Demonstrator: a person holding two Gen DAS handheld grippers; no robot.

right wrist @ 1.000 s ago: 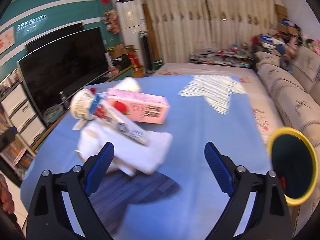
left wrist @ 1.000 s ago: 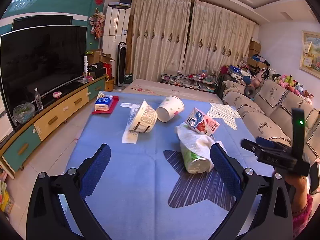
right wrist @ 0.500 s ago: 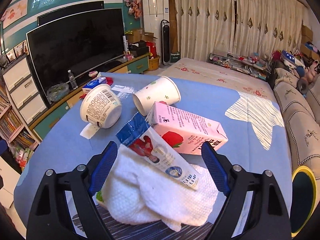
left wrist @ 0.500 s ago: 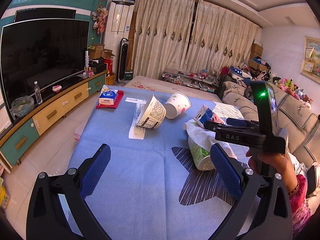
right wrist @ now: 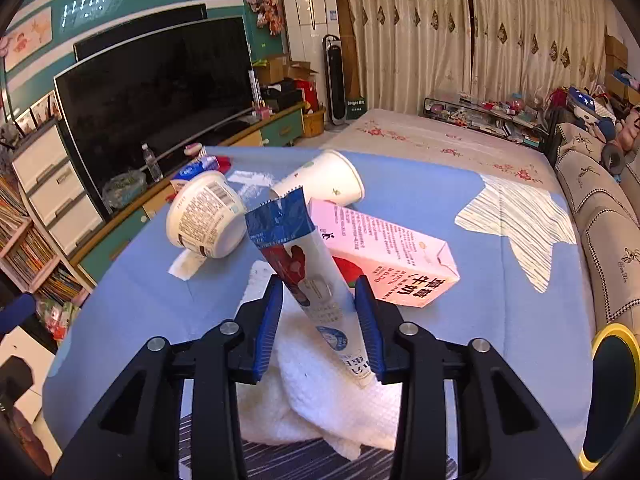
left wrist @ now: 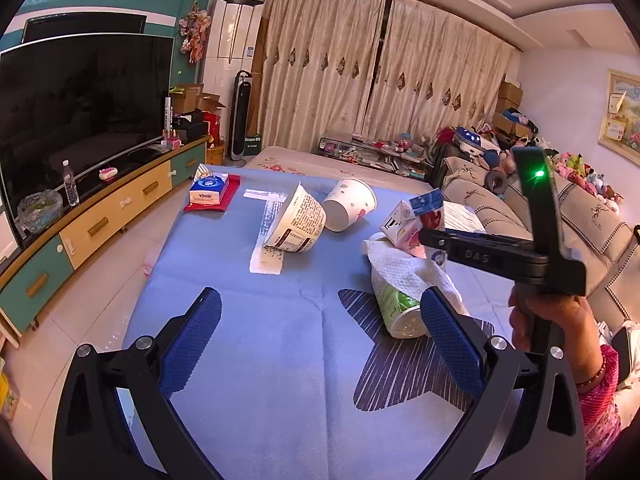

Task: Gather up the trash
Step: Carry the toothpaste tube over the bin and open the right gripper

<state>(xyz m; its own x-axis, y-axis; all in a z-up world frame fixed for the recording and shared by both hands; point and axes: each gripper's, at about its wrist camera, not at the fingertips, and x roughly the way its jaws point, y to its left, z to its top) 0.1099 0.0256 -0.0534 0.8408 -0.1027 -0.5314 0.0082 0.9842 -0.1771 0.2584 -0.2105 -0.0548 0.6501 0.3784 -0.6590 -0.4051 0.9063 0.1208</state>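
One wrapper (right wrist: 304, 276) between right tool (right wrist: 318, 322) fingers

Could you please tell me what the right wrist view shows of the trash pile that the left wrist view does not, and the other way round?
Only the right wrist view shows the right gripper closed on the blue-topped wrapper, the pink milk carton's printed side, and a yellow-rimmed bin at the table's right edge. Only the left wrist view shows the open left gripper, the green-labelled cup under the paper towel, and the hand holding the right gripper. Both show the tipped noodle tub, the white paper cup and the tissue pack.
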